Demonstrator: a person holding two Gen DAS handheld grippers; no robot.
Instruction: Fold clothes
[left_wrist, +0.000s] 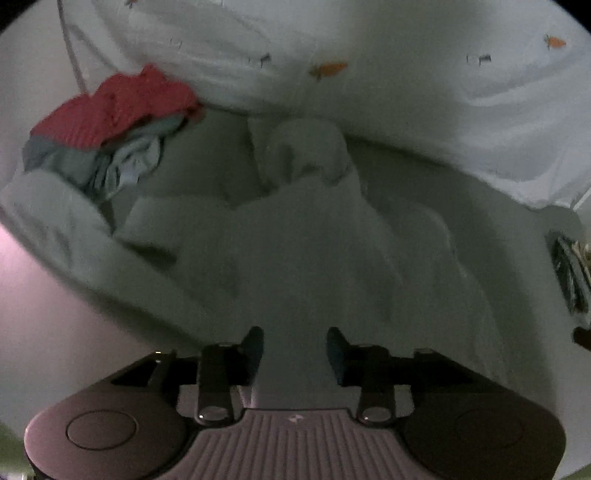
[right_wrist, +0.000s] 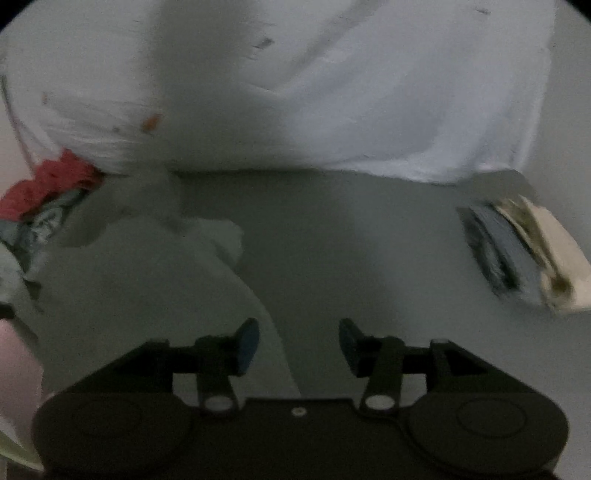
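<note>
Both hand-held grippers (left_wrist: 294, 349) (right_wrist: 299, 347) gape above rumpled pale garment (left_wrist: 314, 258).

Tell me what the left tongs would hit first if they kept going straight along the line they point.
Most likely the pale grey garment spread right ahead: its cloth fills the gap in front of the open left tongs. Depth is hard to judge in this dim view. The red and teal clothes pile sits off to the left, out of that line.

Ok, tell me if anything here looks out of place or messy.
The pale garment lies rumpled, its hood bunched rather than spread flat. A red and grey heap of clothes sits unfolded at the left, unlike the neat folded stack on the right. Both grippers, left and right, are open and empty.
</note>
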